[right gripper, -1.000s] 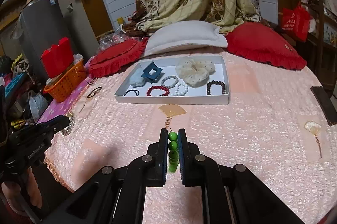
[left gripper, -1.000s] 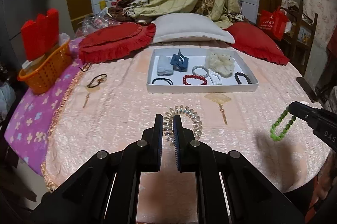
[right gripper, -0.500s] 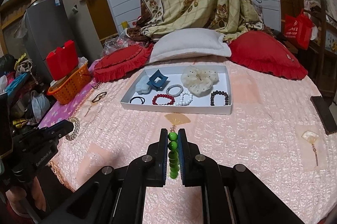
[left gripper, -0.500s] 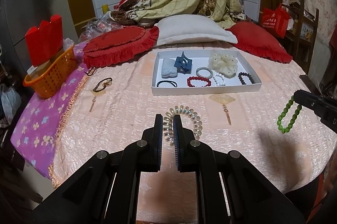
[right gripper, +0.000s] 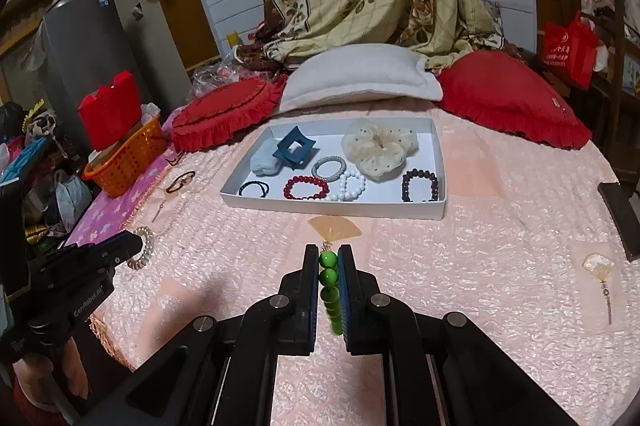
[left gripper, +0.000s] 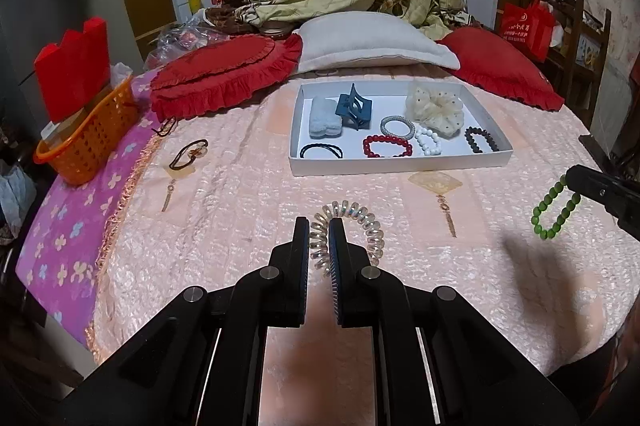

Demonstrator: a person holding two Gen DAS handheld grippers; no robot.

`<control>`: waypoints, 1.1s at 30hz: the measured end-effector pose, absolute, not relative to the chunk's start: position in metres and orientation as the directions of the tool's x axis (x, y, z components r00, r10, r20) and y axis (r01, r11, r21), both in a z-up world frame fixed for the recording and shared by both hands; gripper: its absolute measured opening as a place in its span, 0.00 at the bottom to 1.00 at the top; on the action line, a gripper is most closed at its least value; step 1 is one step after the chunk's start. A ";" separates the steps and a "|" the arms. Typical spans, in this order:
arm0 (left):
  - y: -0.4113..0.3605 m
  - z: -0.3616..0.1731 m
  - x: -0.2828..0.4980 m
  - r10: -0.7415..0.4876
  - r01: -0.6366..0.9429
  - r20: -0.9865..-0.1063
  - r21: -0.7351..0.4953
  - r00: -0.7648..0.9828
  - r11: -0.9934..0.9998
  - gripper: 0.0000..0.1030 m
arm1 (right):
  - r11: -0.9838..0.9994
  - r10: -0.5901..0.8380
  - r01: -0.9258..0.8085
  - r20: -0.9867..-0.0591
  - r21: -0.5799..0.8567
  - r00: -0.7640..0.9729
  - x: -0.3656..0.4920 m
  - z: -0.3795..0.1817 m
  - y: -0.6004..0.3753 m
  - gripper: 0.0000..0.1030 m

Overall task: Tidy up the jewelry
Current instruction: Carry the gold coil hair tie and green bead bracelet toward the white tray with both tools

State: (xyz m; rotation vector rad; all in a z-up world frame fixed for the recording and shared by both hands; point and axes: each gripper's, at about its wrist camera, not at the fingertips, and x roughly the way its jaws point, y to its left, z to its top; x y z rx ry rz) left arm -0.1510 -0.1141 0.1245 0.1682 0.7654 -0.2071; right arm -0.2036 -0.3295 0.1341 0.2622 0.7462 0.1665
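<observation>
left hand-held gripper (left gripper: 319, 226) pinches spiral hair tie (left gripper: 372, 230) | right hand-held gripper (right gripper: 329, 253) pinches green bracelet (right gripper: 329, 268)

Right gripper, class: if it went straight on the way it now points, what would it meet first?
Probably the pink bedspread near the fan-shaped pendant, short of the white tray; depth is unclear. The right gripper holds the green bead bracelet.

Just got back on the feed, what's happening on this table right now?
A person is sorting jewelry into the white tray. The left tongs are shut on a clear spiral hair tie, the right tongs on a green bead bracelet. Both are held above the pink cloth, short of the tray.
</observation>
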 end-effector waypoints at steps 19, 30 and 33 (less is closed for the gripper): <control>-0.126 0.121 -0.090 -0.226 0.334 -0.699 0.019 0.678 0.942 0.08 | 0.962 0.210 -0.015 -0.703 0.273 0.679 -0.165 0.113 -0.326 0.08; -0.141 0.122 -0.055 -0.244 0.372 -0.674 0.050 0.697 0.927 0.08 | 0.969 0.183 0.001 -0.722 0.247 0.668 -0.141 0.111 -0.323 0.08; -0.146 0.125 -0.045 -0.258 0.388 -0.662 0.054 0.704 0.920 0.08 | 0.971 0.178 0.003 -0.726 0.241 0.665 -0.135 0.110 -0.321 0.08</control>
